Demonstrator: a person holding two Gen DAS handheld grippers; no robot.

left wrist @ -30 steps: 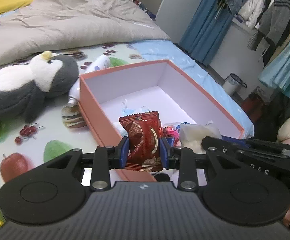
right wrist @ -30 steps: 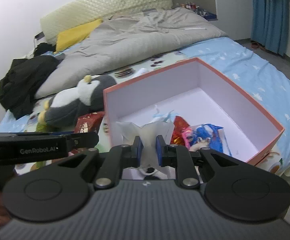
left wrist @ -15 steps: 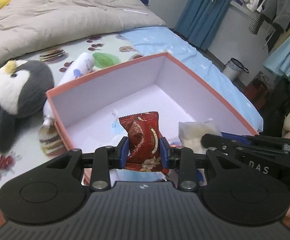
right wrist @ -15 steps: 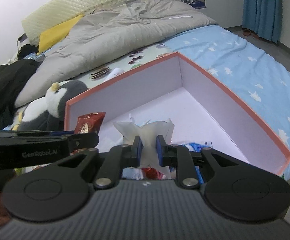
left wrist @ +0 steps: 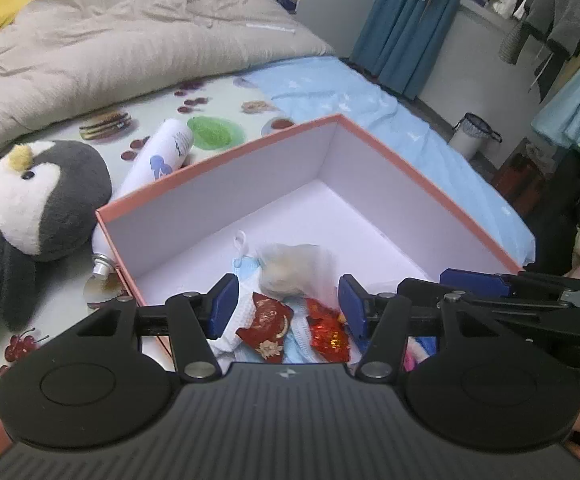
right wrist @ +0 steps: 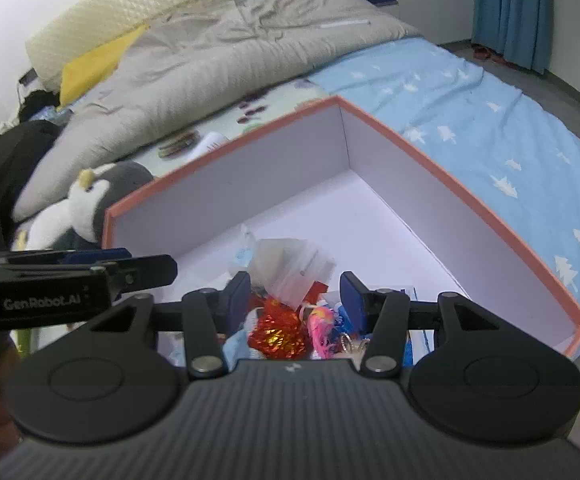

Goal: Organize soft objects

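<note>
Hovering over the orange box (left wrist: 226, 168), my left gripper (left wrist: 286, 306) and right gripper (right wrist: 293, 298) have just been opening their fingers, dropping the red snack packet (left wrist: 266, 328) and clear bag (right wrist: 290, 268) inside.

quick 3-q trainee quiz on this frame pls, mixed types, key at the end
1. True or false: the left gripper is clamped on the dark red snack packet.
2. Where does the plush penguin lie?
A. inside the pink box
B. on the bed beside the pink box
C. on the floor
3. Fill in: the translucent bag that the right gripper just let go of lies in the ___.

Key
1. False. Its jaws have just been opening and the packet lies loose in the pink box.
2. B
3. pink box
</note>
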